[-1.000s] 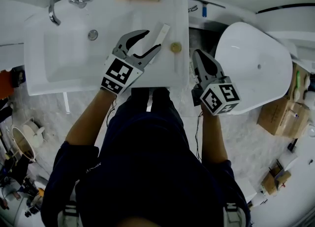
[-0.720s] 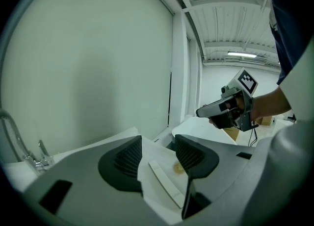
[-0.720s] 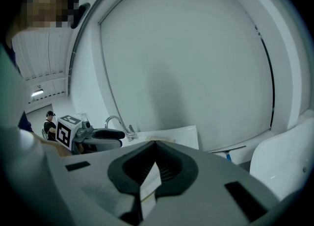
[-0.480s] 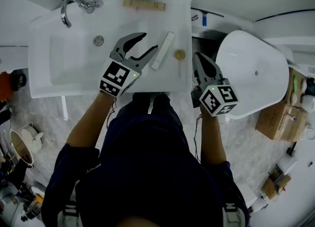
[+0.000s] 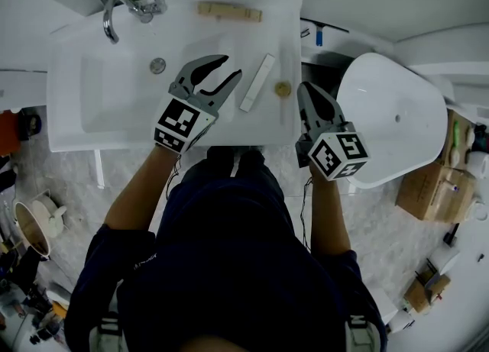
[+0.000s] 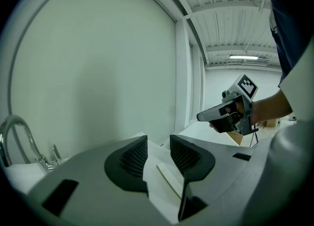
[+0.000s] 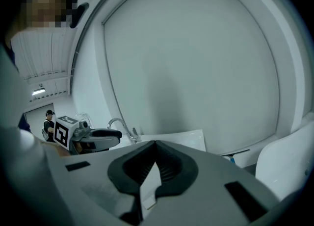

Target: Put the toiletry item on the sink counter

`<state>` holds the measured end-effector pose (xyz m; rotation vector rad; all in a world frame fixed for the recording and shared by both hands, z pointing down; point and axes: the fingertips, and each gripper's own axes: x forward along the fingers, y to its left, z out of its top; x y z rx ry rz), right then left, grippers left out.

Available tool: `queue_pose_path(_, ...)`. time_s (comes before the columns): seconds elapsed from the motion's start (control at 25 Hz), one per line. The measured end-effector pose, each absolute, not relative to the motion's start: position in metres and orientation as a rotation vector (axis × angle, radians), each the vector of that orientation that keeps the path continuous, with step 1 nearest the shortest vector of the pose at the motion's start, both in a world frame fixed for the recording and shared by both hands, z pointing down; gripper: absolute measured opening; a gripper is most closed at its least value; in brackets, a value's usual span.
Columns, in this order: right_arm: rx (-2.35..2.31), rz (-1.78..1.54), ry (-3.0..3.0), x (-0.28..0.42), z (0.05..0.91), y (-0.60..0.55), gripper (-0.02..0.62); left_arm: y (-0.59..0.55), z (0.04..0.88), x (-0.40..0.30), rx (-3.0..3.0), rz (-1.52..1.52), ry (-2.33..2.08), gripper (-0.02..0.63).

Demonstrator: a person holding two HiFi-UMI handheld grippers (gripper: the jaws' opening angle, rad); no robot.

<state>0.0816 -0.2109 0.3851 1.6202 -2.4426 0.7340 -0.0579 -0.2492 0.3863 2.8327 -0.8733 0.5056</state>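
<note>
A long white toiletry stick [image 5: 257,82] lies flat on the sink counter [image 5: 289,37], right of the basin. My left gripper [image 5: 231,66] hovers just left of the stick and apart from it. Its jaws have just been closing but still stand open, with nothing between them. In the left gripper view the stick [image 6: 169,178] shows on the counter beyond the left gripper [image 6: 158,154]. My right gripper [image 5: 306,88] is shut and empty at the counter's right edge, and its tips also meet in the right gripper view [image 7: 154,144].
A small round tan piece [image 5: 283,89] sits right of the stick. A wooden piece [image 5: 229,12] lies at the back of the counter, and the faucet [image 5: 122,11] stands at the back left. A white toilet [image 5: 393,117] is at the right, with cardboard boxes [image 5: 428,190] beyond.
My left gripper has drawn back from the white stick, which stays on the counter, and its jaws have narrowed. The right gripper has shifted only slightly.
</note>
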Motion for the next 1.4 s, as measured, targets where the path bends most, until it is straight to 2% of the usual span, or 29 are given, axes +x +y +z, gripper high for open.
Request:
queue_pose_path(0.56,1.597,0.733,-2.448,0.076,0.386,-0.215,0.005,-0.249,0.388,-0.057,2.827,0.503,-0.872,0.064)
queue_pose_path(1.4,1.556,0.724,-2.464,0.070,0.384,-0.225,0.005,-0.255,0.388,-0.062,2.815,0.495,-0.895,0.040)
